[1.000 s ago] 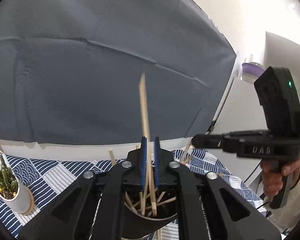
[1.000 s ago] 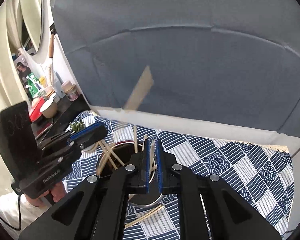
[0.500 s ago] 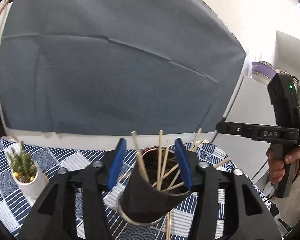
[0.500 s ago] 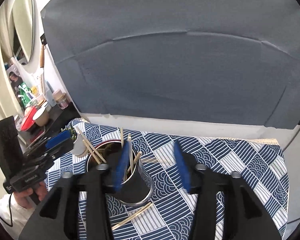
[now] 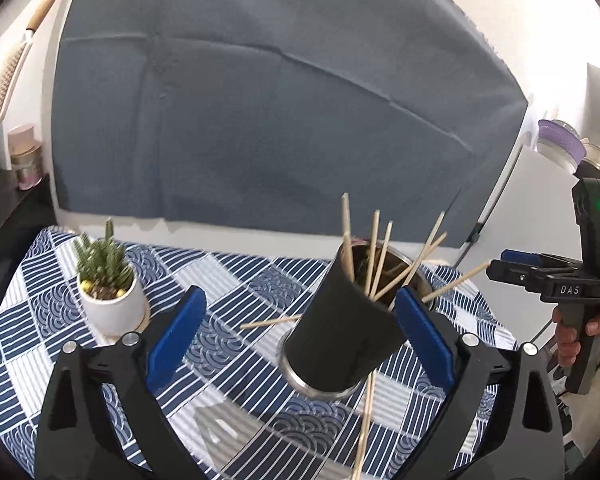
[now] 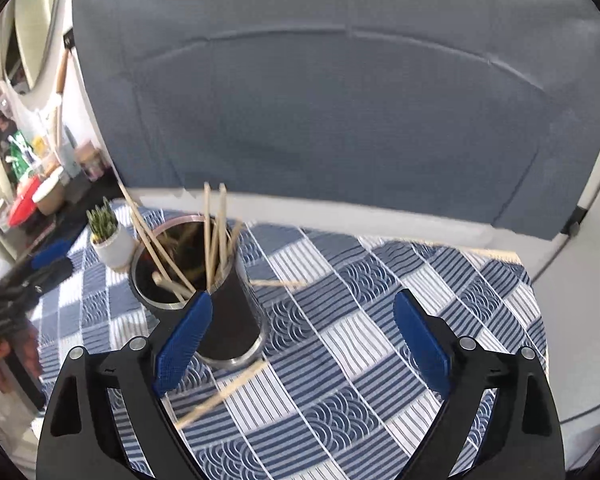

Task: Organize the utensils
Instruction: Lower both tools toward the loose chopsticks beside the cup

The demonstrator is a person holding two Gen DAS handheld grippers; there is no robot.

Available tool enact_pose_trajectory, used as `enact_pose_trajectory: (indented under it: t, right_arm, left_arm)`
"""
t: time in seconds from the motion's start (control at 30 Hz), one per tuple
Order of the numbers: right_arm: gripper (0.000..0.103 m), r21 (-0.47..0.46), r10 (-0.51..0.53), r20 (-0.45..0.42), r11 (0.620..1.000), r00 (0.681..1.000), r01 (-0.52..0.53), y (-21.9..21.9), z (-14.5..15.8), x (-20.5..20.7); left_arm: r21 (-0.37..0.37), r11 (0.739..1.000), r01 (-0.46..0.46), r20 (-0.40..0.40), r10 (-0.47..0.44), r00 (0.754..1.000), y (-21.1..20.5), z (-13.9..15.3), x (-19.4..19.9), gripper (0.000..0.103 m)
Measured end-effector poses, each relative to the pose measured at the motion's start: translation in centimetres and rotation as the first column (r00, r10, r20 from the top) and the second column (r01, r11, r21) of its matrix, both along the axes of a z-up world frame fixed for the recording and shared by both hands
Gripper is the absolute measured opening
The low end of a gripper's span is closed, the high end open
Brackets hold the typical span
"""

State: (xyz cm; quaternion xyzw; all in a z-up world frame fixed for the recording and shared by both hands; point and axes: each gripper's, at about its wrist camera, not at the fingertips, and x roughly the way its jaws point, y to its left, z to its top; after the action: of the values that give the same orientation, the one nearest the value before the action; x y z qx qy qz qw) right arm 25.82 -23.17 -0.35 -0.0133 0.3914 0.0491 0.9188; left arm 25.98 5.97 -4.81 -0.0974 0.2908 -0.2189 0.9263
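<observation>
While both claws are opening, empty, the cup [image 6: 224, 312] hides its chopsticks' [image 6: 214, 232] lower ends.

grey backdrop [image 5: 284, 128] behind blue patterned tablecloth [image 6: 380, 320].

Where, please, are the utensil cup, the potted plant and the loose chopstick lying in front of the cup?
cup [image 5: 340, 332], left wrist view, on its dark outer wall.
potted plant [image 5: 114, 308], left wrist view, on the white pot's side.
loose chopstick [image 6: 224, 392], right wrist view, midway along the stick on the tablecloth.
</observation>
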Motion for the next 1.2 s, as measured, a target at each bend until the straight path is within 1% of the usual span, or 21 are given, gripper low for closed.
enact_pose_trajectory:
  t: [0.1,0.17,0.33,0.53,0.67,0.83,0.93,1.0,1.07,1.13,1.2]
  right_arm:
    - [0.088,-0.027,-0.008,-0.032,1.000,0.999,0.008,0.1,-0.8,-0.2]
    - [0.089,-0.032,-0.002,-0.048,0.999,0.999,0.000,0.2,-1.3,-0.2]
    - [0.089,-0.067,-0.003,-0.095,0.998,0.995,-0.004,0.6,-2.9,-0.1]
    - [0.089,-0.100,-0.018,-0.154,0.995,0.988,0.003,0.5,-5.0,0.4]
    - [0.089,-0.101,-0.044,-0.214,0.995,0.976,0.022,0.1,-7.0,0.8]
    - [0.089,-0.101,-0.062,-0.268,0.994,0.961,0.036,0.0,-9.4,1.4]
    - [0.089,-0.109,-0.073,-0.300,0.993,0.951,0.042,-0.2,-10.7,1.9]
    - [0.089,-0.108,-0.083,-0.319,0.993,0.944,0.050,-0.4,-11.5,2.4]
    - [0.089,-0.095,-0.085,-0.341,0.994,0.936,0.055,-0.6,-12.2,2.9]
    - [0.089,-0.088,-0.088,-0.354,0.994,0.931,0.060,-0.6,-12.8,3.4]
    - [0.089,-0.086,-0.094,-0.371,0.994,0.924,0.066,-0.6,-13.3,4.0]
  left_arm:
    - [0.045,0.999,-0.003,-0.020,0.004,1.000,0.2,-0.5,-0.3,0.097]
    - [0.075,0.997,-0.001,-0.052,0.005,0.999,0.4,-1.0,-0.2,0.097]
    - [0.097,0.995,0.010,-0.112,0.001,0.994,1.0,-2.2,0.4,0.097]
    - [0.145,0.989,0.030,-0.176,-0.004,0.984,1.1,-4.1,2.0,0.097]
    - [0.175,0.983,0.057,-0.202,-0.021,0.979,1.2,-5.3,3.2,0.097]
    - [0.207,0.970,0.126,-0.237,-0.075,0.969,0.8,-6.9,5.0,0.097]
    - [0.214,0.959,0.186,-0.260,-0.128,0.957,0.2,-7.9,6.3,0.097]
    - [0.230,0.945,0.234,-0.273,-0.168,0.947,-0.4,-8.7,7.4,0.097]
    - [0.255,0.926,0.278,-0.289,-0.201,0.936,-1.2,-9.5,8.3,0.097]
    - [0.274,0.902,0.333,-0.303,-0.248,0.920,-2.2,-10.3,9.4,0.097]
    - [0.293,0.883,0.367,-0.321,-0.270,0.908,-2.8,-11.1,10.4,0.097]
